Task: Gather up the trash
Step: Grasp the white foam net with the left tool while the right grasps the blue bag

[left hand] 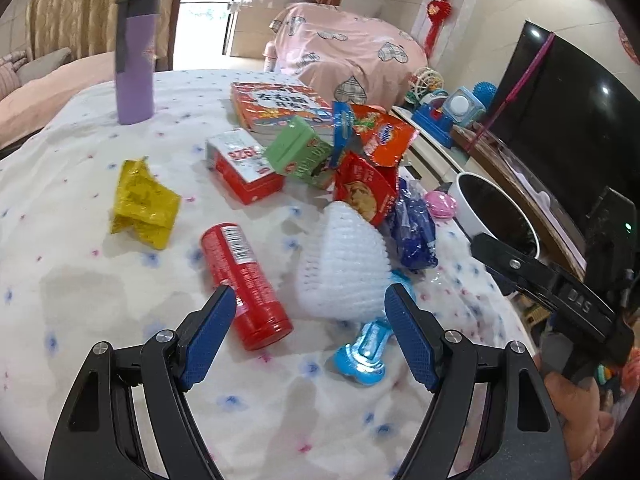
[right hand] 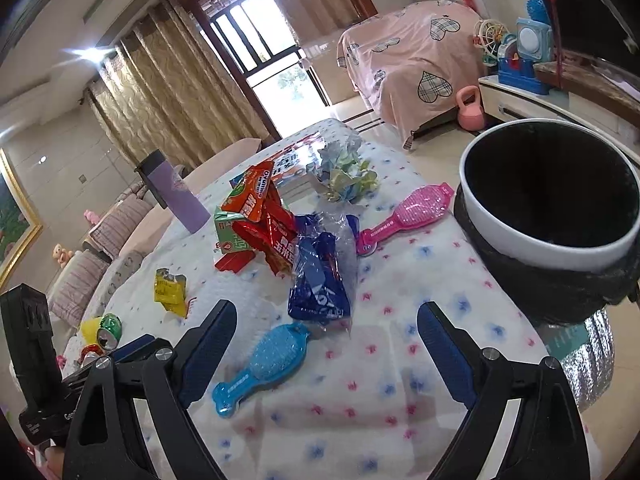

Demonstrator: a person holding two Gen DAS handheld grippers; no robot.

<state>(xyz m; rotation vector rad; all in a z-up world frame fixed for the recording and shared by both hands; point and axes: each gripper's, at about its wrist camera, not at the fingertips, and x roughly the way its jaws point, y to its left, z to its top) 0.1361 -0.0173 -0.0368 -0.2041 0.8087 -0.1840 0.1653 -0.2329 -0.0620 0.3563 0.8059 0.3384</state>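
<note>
Trash lies on a flowered tablecloth [left hand: 80,280]. My left gripper [left hand: 310,300] is open, just short of a white foam net sleeve [left hand: 342,264] and a red can [left hand: 246,284] lying on its side. A yellow wrapper [left hand: 144,204], red boxes [left hand: 244,168], a green carton [left hand: 300,152], red snack bags [left hand: 364,188] and a blue bag [left hand: 412,232] lie beyond. My right gripper [right hand: 326,320] is open and empty above the cloth, near the blue bag [right hand: 320,280]. A white-rimmed bin with a black liner [right hand: 548,200] stands at the table's right edge.
A purple bottle [left hand: 134,60] stands at the far left. A blue brush [right hand: 260,368] and a pink brush [right hand: 404,216] lie on the cloth. Crushed cans [right hand: 104,332] sit at the left edge. A TV [left hand: 568,112] and toys [left hand: 452,108] stand beyond the table.
</note>
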